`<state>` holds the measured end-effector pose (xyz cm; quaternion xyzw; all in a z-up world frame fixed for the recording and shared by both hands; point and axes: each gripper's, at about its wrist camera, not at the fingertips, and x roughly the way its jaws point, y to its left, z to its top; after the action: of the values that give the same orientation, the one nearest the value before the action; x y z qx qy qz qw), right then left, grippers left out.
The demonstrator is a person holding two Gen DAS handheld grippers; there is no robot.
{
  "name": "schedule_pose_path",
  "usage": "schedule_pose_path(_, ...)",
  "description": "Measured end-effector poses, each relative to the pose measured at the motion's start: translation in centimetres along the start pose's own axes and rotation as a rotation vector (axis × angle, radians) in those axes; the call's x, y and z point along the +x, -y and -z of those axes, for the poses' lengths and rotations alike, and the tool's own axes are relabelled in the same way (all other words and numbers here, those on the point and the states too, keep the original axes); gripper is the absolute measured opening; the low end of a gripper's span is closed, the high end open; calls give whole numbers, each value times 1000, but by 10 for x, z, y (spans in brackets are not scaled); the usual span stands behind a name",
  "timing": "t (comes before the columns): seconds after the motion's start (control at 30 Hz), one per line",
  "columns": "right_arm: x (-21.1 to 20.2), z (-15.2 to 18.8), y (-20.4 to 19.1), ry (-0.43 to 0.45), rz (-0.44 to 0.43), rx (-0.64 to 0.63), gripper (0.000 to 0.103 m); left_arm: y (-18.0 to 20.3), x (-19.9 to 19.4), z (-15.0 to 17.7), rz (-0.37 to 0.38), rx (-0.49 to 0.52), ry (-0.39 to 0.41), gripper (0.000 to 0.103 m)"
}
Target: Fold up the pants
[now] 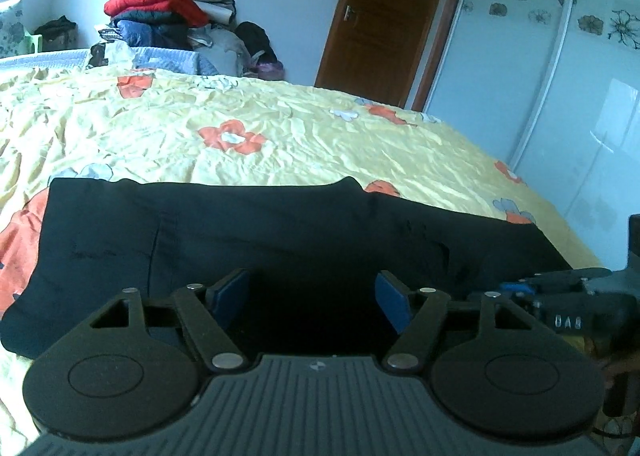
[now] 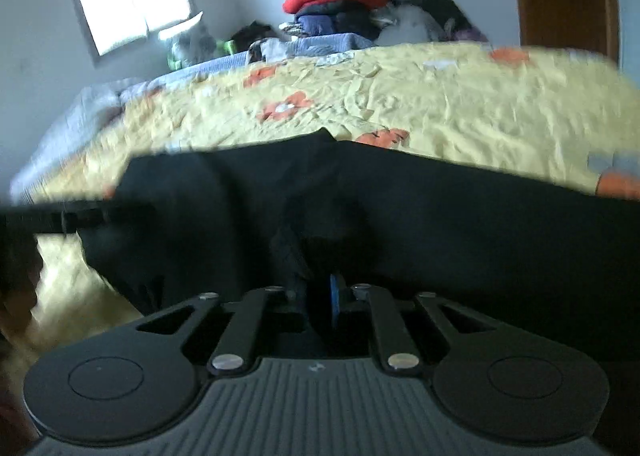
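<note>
Black pants [image 1: 280, 232] lie spread across the near side of the bed, running left to right in both views. My left gripper [image 1: 312, 296] hovers low over their near edge, open, its blue pads [image 1: 394, 302] wide apart with only cloth underneath. My right gripper [image 2: 320, 296] is nearly closed, and a raised fold of the black pants [image 2: 292, 252] runs up into its jaws. One blue pad [image 2: 334, 298] shows beside the fold. The right wrist view is blurred. From the left wrist view the right gripper [image 1: 516, 288] shows at the right edge, low on the pants.
The bed has a wrinkled yellow sheet with orange flowers [image 1: 280, 136]. A tall pile of clothes [image 1: 168, 12] stands beyond its far side. A brown door [image 1: 384, 24] and a white flower-patterned wardrobe [image 1: 560, 96] are to the right. A bright window [image 2: 132, 4] is far left.
</note>
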<state>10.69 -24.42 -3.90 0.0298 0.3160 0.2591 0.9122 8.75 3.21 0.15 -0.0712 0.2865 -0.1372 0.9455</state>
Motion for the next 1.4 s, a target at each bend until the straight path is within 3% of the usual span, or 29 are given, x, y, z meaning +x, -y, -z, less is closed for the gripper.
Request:
schedule_pose_path(0.1, -11, -6, -12, -30, -25, -47, 43, -7, -1, 0, -13, -33, 11, 74)
schedule_pose_path(0.13, -15, -9, -19, -22, -38, -68, 48, -10, -2, -1, -22, -50, 17, 74)
schedule_pose_path(0.27, -24, -29, -41, 35, -75, -162, 48, -31, -10, -2, -86, -123, 49, 75)
schedule_pose_path(0.43, 4, -47, -88, 23, -137, -268, 57, -72, -37, -5, -213, -247, 116, 75)
schedule_pose_path(0.5, 13, -48, -116, 18, -119, -383, 57, -88, -49, -5, -255, -280, 130, 77)
schedule_pose_path(0.6, 25, -38, -171, 51, -23, -699, 68, -112, -66, -4, -311, -316, 127, 78)
schedule_pose_path(0.7, 36, -22, -211, 95, 0, -943, 70, -132, -79, 0, -283, -392, 102, 78)
schedule_pose_path(0.8, 52, -15, -236, 93, -43, -1002, 70, -146, -86, 4, -186, -484, 81, 77)
schedule_pose_path(0.93, 76, -6, -260, 69, -49, -1053, 67, -155, -88, 10, -127, -553, 68, 77)
schedule_pose_path(1.0, 86, 0, -268, 54, -49, -1081, 54, -161, -92, 14, -112, -592, 73, 77)
schedule_pose_path(1.07, 97, 5, -275, 45, -38, -1107, 46, -166, -96, 17, -124, -610, 93, 77)
schedule_pose_path(1.13, 100, 7, -279, 66, -22, -1123, 30, -171, -103, 18, -149, -619, 110, 77)
schedule_pose_path(1.27, 101, 3, -286, 78, -42, -1124, 27, -183, -111, 23, -183, -647, 122, 77)
schedule_pose_path(1.33, 106, 4, -289, 76, -46, -1144, 16, -187, -112, 25, -188, -662, 121, 77)
schedule_pose_path(1.4, 110, 7, -291, 72, -46, -1161, 12, -189, -114, 27, -183, -671, 123, 77)
